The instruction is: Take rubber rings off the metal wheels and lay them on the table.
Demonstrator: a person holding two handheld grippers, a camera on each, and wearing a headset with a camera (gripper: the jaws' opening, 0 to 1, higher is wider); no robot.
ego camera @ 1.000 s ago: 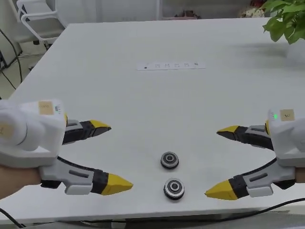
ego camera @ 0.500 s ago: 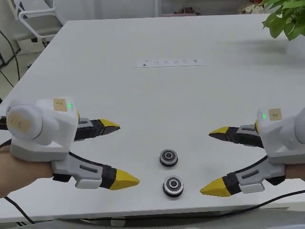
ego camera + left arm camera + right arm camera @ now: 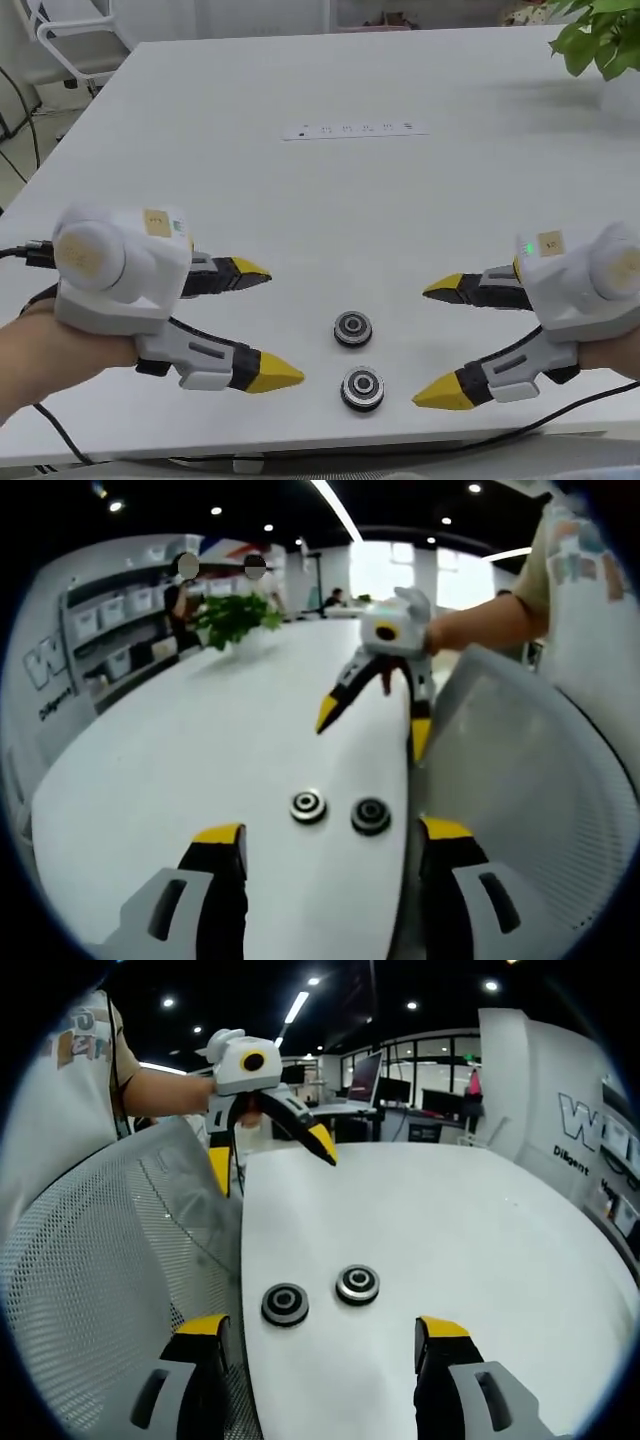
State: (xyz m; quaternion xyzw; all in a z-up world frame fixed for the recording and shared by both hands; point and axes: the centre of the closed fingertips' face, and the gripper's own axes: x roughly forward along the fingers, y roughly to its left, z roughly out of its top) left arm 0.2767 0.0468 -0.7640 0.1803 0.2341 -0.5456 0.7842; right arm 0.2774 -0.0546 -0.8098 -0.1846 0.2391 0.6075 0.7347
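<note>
Two small metal wheels with black rubber rings lie near the table's front edge: a far wheel (image 3: pixel 352 328) (image 3: pixel 308 806) (image 3: pixel 357 1284) and a near wheel (image 3: pixel 362 388) (image 3: pixel 371 815) (image 3: pixel 285 1303). My left gripper (image 3: pixel 266 322) (image 3: pixel 274 1143) hovers open to their left, its yellow-tipped jaws pointing at them. To their right my right gripper (image 3: pixel 432 340) (image 3: pixel 370 715) is open as well. Neither gripper touches a wheel.
A white power strip (image 3: pixel 346 130) lies at mid-table. A green plant (image 3: pixel 592 34) (image 3: pixel 232 618) stands at the far right corner. A mesh chair back (image 3: pixel 120 1250) (image 3: pixel 520 780) sits just beyond the table's front edge, and a white chair (image 3: pixel 70 45) at the far left.
Both grippers have moved inward toward the two wheels, narrowing the gap on each side. Their jaws stay open. The wheels have not moved.
</note>
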